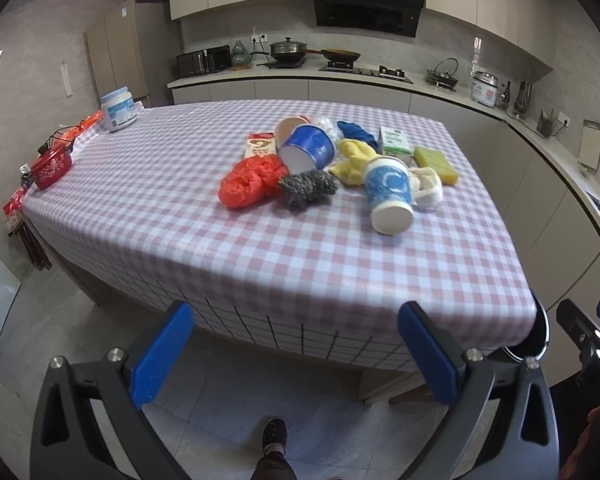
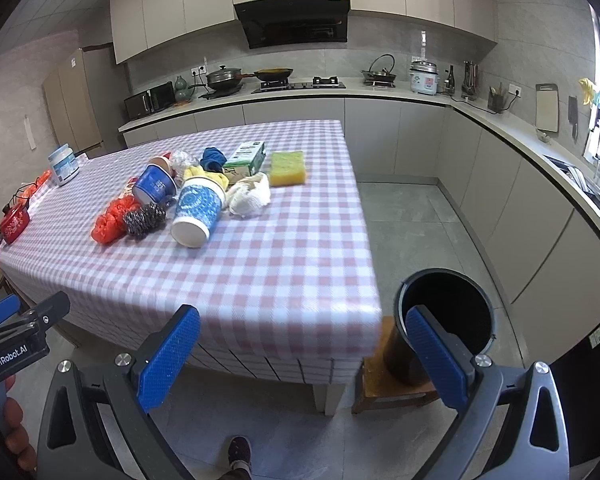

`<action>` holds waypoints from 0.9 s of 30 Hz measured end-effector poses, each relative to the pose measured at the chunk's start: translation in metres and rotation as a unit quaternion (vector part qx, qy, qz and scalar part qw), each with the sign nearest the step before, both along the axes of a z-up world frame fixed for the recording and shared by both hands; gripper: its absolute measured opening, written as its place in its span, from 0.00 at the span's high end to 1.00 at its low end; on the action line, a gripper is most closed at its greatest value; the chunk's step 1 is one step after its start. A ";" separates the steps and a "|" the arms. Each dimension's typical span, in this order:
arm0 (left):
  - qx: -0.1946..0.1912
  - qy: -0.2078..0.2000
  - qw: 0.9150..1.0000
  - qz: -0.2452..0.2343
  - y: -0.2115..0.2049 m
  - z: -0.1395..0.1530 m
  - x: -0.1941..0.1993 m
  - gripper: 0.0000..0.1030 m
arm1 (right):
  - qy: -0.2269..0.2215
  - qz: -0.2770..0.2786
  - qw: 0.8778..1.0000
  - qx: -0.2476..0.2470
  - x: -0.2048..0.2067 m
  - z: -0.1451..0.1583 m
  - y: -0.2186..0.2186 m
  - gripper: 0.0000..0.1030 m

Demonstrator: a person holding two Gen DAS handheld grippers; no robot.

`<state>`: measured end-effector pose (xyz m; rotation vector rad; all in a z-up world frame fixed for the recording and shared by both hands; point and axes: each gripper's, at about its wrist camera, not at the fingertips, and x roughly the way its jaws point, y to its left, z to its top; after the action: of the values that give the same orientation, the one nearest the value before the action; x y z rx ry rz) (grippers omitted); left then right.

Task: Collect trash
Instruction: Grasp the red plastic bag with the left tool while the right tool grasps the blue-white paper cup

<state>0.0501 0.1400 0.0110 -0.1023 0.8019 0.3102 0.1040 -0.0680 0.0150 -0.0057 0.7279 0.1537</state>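
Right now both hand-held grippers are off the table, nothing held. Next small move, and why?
Probably reach the right hand-held gripper forward to the tipped blue paper cup. It lies nearest the table's front edge, apart from the pile. Both grippers hang open, short of the table, and the black bin stands on the right side, so the carry looks short.

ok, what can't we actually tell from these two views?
- Inside of the bin: right view, dark, contents unreadable; left view shows just a sliver behind the table corner.
- Crumpled thing behind the blue cup: mostly hidden, both views.
- Green box label: too small.
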 end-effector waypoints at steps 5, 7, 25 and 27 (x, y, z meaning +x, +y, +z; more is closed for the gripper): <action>-0.001 0.009 1.000 0.001 0.035 -0.004 0.031 0.00 | 0.007 0.002 1.000 0.001 0.030 -0.004 0.034 0.00; -0.001 0.010 1.000 -0.001 0.047 -0.004 0.043 0.00 | 0.011 0.001 1.000 0.003 0.043 -0.006 0.046 0.00; -0.023 0.039 0.998 -0.038 0.133 -0.031 0.150 0.00 | 0.046 -0.026 0.999 0.007 0.142 -0.024 0.137 0.00; -0.028 0.041 0.998 -0.046 0.136 -0.033 0.159 0.00 | 0.049 -0.029 0.998 0.007 0.150 -0.027 0.144 0.00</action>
<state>0.2093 0.2763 -0.0219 -0.1045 0.8945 0.2054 0.2539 0.0763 -0.0117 0.0356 0.8241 0.1048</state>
